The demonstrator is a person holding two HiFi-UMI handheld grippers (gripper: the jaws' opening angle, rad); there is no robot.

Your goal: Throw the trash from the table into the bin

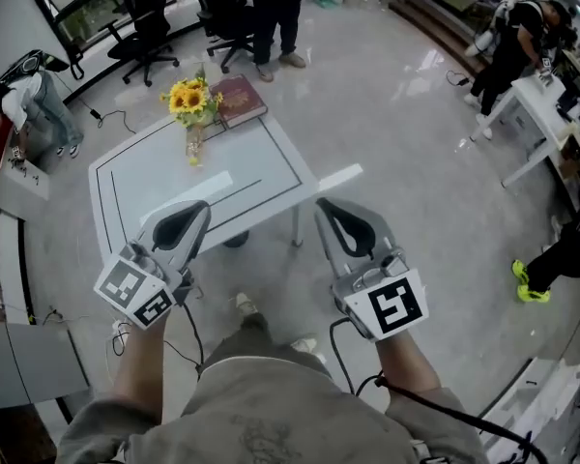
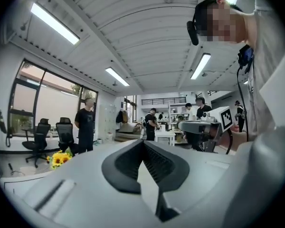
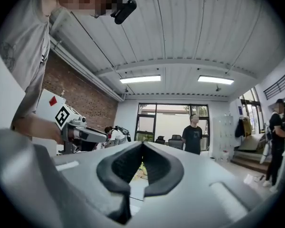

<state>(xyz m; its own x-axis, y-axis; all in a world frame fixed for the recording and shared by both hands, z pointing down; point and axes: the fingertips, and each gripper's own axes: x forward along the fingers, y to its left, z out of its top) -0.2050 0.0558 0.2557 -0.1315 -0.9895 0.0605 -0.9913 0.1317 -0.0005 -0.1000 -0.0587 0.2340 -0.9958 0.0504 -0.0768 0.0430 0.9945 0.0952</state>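
Observation:
I stand a step back from a white table. No piece of trash and no bin can be made out in any view. A pale strip lies on the tabletop; I cannot tell whether it is paper or a light's reflection. My left gripper is held level near my body, its tip over the table's near edge, shut and empty. My right gripper is beside it, past the table's near right corner, also shut with nothing in it. In the left gripper view the jaws meet at the tip; in the right gripper view the jaws do too.
A vase of sunflowers and a maroon book stand at the table's far edge. Black office chairs and a standing person are beyond it. More people and white desks are at the right. Cables lie on the floor at the left.

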